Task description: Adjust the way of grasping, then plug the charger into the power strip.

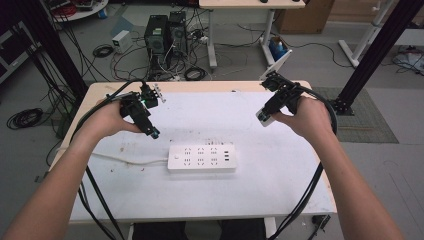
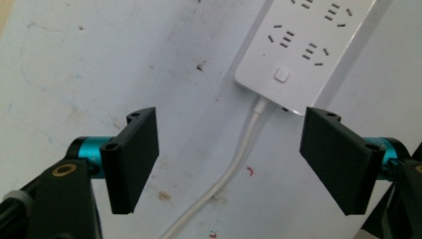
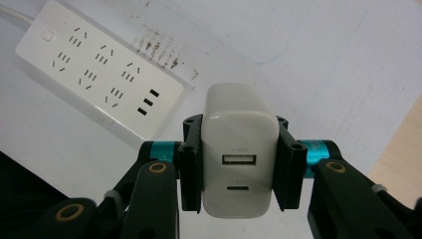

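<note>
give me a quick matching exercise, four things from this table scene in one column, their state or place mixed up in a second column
Things
1. left gripper
2. right gripper
3. power strip
4. white charger

States or places
a. lies flat on the middle of the table, cord trailing to the person's left
b. jaws wide apart, nothing between them
c. held with its two ports facing the camera
d. jaws pressed on both sides of a white block

Pairs: 1-b, 2-d, 3-a, 4-c
</note>
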A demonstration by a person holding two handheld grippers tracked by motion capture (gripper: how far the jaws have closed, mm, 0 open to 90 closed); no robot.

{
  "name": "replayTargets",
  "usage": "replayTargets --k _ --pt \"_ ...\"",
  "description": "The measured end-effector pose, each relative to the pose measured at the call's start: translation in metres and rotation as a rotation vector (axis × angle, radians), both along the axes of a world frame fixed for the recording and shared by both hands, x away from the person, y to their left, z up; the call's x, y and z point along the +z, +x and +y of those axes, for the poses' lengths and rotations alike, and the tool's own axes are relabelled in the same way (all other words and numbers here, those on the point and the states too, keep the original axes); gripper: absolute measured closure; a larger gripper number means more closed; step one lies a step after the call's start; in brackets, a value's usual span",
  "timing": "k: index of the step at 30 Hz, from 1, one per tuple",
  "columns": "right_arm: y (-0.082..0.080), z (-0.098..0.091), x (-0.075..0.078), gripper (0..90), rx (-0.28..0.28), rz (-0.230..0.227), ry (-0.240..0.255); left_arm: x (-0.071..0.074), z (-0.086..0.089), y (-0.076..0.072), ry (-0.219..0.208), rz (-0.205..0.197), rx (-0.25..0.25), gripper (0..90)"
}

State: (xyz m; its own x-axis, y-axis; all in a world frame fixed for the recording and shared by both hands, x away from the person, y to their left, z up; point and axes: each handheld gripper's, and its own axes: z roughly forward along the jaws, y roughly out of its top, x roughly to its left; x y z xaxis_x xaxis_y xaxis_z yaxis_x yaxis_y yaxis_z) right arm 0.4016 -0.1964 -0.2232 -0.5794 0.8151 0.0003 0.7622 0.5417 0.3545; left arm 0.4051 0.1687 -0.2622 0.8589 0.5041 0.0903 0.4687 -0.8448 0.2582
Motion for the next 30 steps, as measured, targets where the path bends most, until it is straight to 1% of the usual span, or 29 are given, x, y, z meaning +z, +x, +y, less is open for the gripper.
replayTargets --k 1,3,5,7,9,11,13,16,18,19,23,25,27,29,30 --pt "0.000 0.000 0.000 62.3 0.000 0.000 0.000 -0.001 0.001 0.001 -0.007 0.003 0.009 23.6" --pt "0.001 0.000 -0.001 62.3 0.007 0.006 0.003 -0.002 0.001 0.002 -0.004 0.011 0.015 23.6" --pt "0.001 0.000 -0.001 62.3 0.006 0.007 0.004 -0.002 0.001 0.004 0.003 0.010 0.014 23.6" --pt "0.001 0.000 -0.001 62.3 0.016 0.002 0.007 -0.003 0.000 0.005 -0.001 0.006 0.013 23.6" --pt "0.001 0.001 -0.003 62.3 0.023 0.015 0.000 -0.002 -0.001 0.005 0.003 0.011 0.004 23.6" --pt "0.001 0.001 -0.003 62.3 0.029 0.019 -0.005 -0.001 -0.001 0.005 0.010 0.006 0.003 23.6" --pt "0.002 0.001 -0.003 62.3 0.029 0.022 -0.006 0.001 0.000 0.004 0.000 -0.003 0.009 23.6" --pt "0.002 0.001 -0.004 62.3 0.035 0.024 -0.004 0.002 0.000 0.003 -0.003 -0.002 0.005 23.6" --pt "0.003 0.003 -0.003 62.3 0.052 0.028 0.000 0.002 0.002 0.001 -0.008 -0.002 0.013 23.6" --pt "0.003 0.004 -0.004 62.3 0.062 0.028 -0.003 0.002 0.003 0.001 -0.003 -0.002 0.006 23.6" --pt "0.008 0.012 -0.007 62.3 0.111 0.042 -0.027 0.003 0.005 -0.002 -0.010 -0.010 -0.006 23.6" --pt "0.011 0.020 -0.010 62.3 0.156 0.042 -0.036 0.002 0.006 -0.002 -0.010 -0.008 -0.007 23.6" --pt "0.016 0.028 -0.013 62.3 0.199 0.049 -0.043 0.001 0.006 -0.004 -0.011 -0.006 -0.021 23.6" --pt "0.021 0.038 -0.018 62.3 0.257 0.053 -0.059 0.000 0.007 -0.005 -0.006 -0.013 -0.027 23.6" --pt "0.022 0.044 -0.021 62.3 0.273 0.056 -0.068 0.000 0.007 -0.006 -0.009 -0.016 -0.030 23.6"
